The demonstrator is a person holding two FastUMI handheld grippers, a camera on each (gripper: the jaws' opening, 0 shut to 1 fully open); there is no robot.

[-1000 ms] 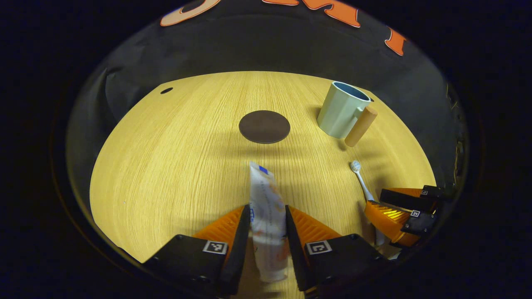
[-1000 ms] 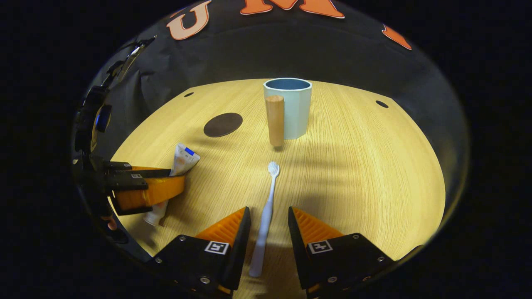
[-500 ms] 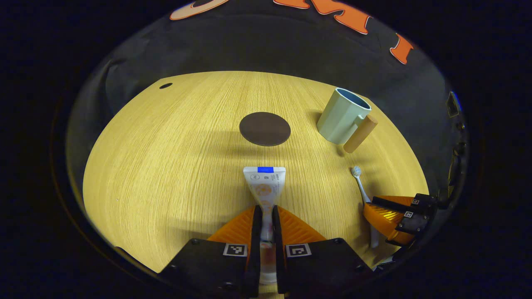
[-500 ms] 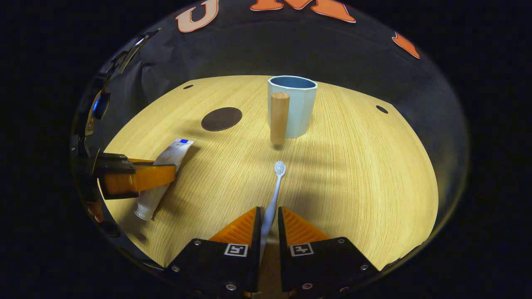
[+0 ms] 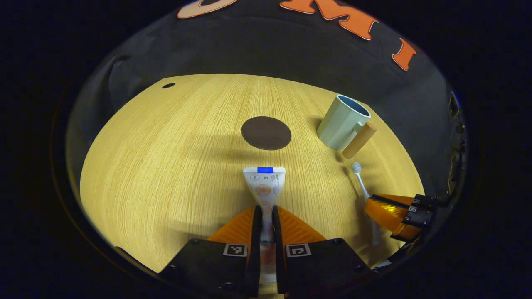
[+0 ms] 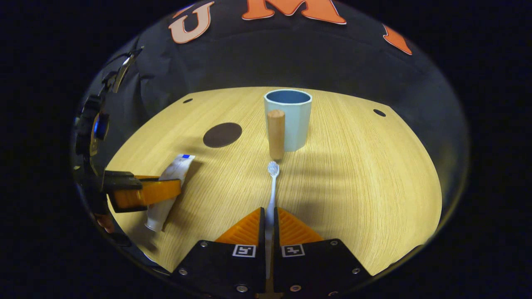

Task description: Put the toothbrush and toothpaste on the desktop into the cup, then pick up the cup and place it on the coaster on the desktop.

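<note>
the left gripper has its jaws pinched narrow on the toothpaste, whose long axis runs straight out along the fingers, flat crimped end with the blue stripe pointing away toward the coaster. in the right gripper view the tube's cap end hangs near the counter's near edge. the right gripper has its jaws clamped on the toothbrush, handle between the fingers, bristle head pointing forward at the cup and lying just short of the cup's wooden handle. the cup stands upright, mouth open, toward the far right part of the counter, the coaster well apart to its left. bare wood lies between both held things and the cup, and more on the left side.
</note>
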